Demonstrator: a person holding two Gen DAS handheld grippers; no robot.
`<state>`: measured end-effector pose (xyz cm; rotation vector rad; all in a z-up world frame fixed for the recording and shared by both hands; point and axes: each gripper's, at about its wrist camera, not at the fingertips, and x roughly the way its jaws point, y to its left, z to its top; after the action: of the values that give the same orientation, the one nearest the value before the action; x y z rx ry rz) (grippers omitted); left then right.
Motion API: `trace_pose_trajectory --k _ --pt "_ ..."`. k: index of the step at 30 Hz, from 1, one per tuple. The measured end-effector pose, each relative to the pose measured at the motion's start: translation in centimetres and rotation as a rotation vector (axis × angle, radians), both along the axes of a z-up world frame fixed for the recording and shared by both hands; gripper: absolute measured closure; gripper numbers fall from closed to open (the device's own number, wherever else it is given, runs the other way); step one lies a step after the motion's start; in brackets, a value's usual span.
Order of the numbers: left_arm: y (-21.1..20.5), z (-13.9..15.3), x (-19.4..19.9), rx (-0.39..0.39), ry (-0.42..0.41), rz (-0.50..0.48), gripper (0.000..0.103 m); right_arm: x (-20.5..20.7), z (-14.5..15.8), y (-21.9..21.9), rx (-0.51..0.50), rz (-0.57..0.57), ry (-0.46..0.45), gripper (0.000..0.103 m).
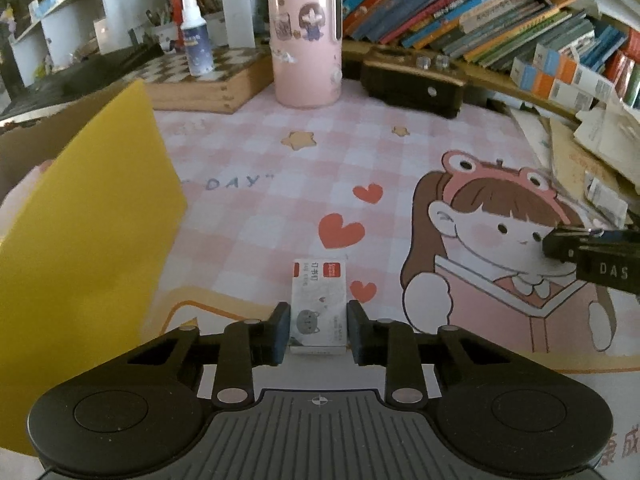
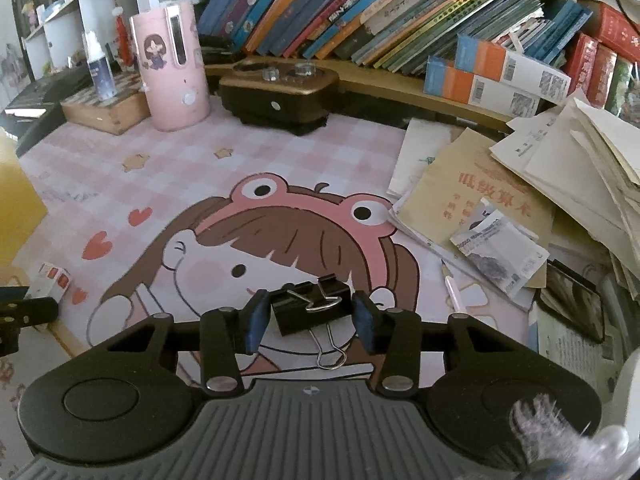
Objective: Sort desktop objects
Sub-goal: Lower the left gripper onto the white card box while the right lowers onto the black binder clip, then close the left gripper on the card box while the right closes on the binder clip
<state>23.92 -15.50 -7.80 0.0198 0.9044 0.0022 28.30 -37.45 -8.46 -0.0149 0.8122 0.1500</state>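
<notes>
Staple box [image 1: 318, 308]: on desk mat [image 1: 260, 152], long axis toward 12 o'clock, between left gripper [image 1: 318, 332] fingers, narrowly parted, apparently not clamped. Binder clip [image 2: 310, 306]: between right gripper [image 2: 310, 318] fingers, gaps both sides, body crosswise, ungripped.

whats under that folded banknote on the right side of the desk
The banknote lies on a tan booklet with red characters, itself on top of white papers. Whatever sits beneath that stack is covered, so it cannot be seen.
</notes>
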Motion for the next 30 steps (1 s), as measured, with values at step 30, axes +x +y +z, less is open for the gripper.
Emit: trace_pose_trajectory --k 30 --pt "1.0 4.8 -7.4 -0.065 -0.161 -0.059 0.075 -9.3 3.5 5.3 0.074 0.072 -0.011 0.061"
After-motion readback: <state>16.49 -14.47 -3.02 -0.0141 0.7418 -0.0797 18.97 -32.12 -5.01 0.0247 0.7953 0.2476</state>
